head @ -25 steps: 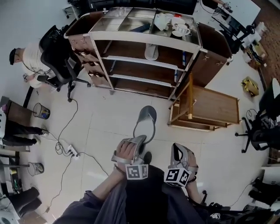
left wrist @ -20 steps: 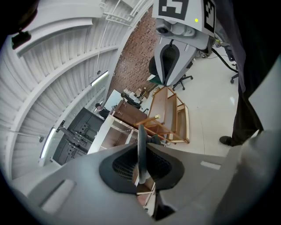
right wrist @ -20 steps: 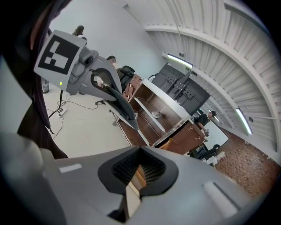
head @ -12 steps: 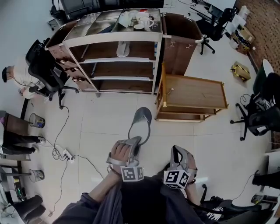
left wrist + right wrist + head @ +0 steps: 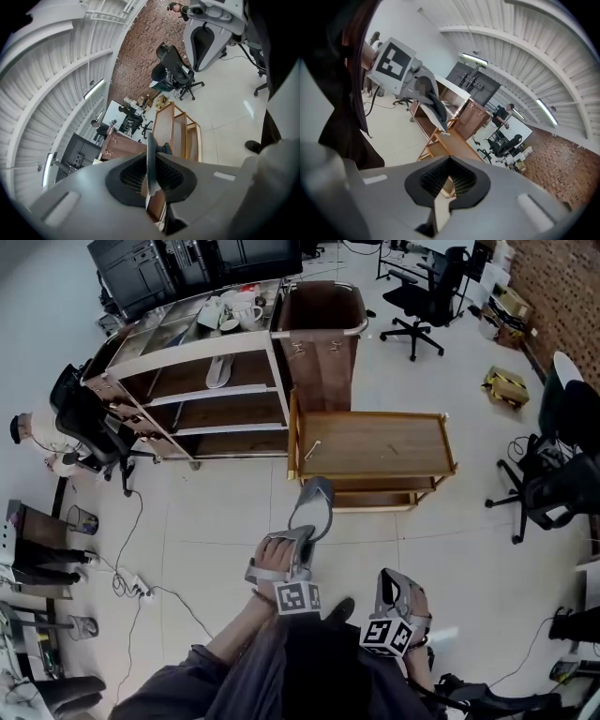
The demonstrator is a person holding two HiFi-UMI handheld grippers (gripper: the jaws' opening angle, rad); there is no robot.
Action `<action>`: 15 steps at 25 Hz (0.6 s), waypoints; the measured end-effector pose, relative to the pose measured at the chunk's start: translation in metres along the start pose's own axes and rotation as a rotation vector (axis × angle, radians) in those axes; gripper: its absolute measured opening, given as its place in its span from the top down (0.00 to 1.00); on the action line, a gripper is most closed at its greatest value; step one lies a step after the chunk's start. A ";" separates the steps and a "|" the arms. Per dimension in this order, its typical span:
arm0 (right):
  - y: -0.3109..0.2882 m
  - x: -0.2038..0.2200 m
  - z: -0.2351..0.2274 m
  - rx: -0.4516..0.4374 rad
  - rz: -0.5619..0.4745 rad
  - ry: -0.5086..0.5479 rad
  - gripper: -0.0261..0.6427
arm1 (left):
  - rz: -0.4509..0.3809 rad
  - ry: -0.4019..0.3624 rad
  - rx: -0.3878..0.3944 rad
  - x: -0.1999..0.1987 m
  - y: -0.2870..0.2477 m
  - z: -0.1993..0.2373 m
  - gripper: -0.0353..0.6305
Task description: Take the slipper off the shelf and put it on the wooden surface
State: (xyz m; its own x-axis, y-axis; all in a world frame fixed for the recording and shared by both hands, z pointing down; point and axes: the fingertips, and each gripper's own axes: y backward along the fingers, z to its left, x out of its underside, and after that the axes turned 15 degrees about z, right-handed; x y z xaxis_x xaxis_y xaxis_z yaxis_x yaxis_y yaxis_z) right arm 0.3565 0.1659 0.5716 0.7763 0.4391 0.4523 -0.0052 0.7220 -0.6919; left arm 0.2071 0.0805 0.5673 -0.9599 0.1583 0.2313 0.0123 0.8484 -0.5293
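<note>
The slipper is clamped by one end in your left gripper, just short of the wooden table. It is probably light, bendy foam, so expect droop beyond that end grip. Your right gripper is closed, empty.

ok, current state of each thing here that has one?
left gripper: shut on the grey slipper
grey slipper: off the shelf, held in the air, not set down
right gripper: shut, empty
wooden surface: no slipper on it yet
second slipper: lying on the shelf
</note>
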 end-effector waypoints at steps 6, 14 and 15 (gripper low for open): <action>-0.021 0.044 -0.041 0.027 0.067 -0.108 0.96 | -0.012 -0.084 0.019 -0.054 -0.092 0.002 0.88; -0.096 0.064 -0.141 0.072 0.194 -0.158 0.96 | 0.090 -0.119 0.166 -0.078 -0.278 -0.017 0.88; -0.105 0.058 -0.156 0.077 0.195 -0.159 0.96 | 0.099 -0.112 0.213 -0.078 -0.297 -0.025 0.87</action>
State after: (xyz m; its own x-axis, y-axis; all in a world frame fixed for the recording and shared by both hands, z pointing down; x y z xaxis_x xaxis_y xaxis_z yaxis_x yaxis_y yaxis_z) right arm 0.5005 0.0325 0.5826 0.6472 0.6480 0.4015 -0.1974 0.6512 -0.7328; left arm 0.2856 -0.1714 0.7272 -0.9822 0.1680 0.0838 0.0600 0.7038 -0.7079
